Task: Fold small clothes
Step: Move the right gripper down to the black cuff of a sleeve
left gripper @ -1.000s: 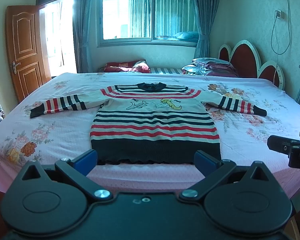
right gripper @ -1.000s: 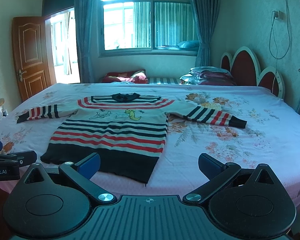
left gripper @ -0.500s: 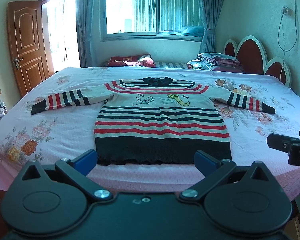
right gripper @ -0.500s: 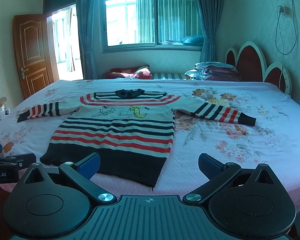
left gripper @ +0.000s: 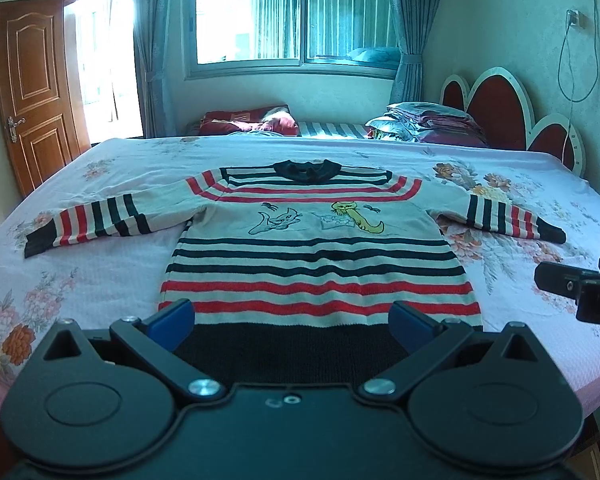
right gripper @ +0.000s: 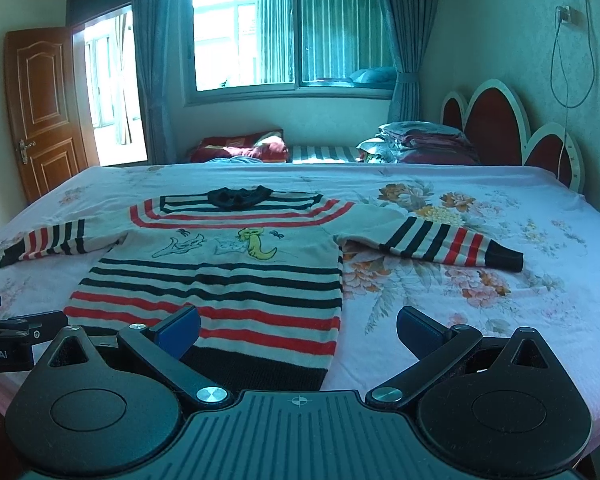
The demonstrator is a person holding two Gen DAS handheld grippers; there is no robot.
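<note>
Left tool (left gripper: pixel 292 322) spread wide, empty, over the dark hem band. Right tool (right gripper: pixel 298 328) likewise wide and empty, straddling the hem's right corner.

Striped red, black and cream knitted child's sweater (left gripper: pixel 316 256) lies flat, face up, on the pink floral bedsheet (right gripper: pixel 500 208), sleeves out to both sides, collar at the far end.

Risks, judged:
- Pinching sheet together with knit would drag the bedding.
- Uneven lift between tools could skew the fold.
- Far sleeves may trail or bunch.

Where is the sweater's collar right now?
In both wrist views the dark collar lies at the sweater's far end, toward the window, flat on the floral bedsheet.
</note>
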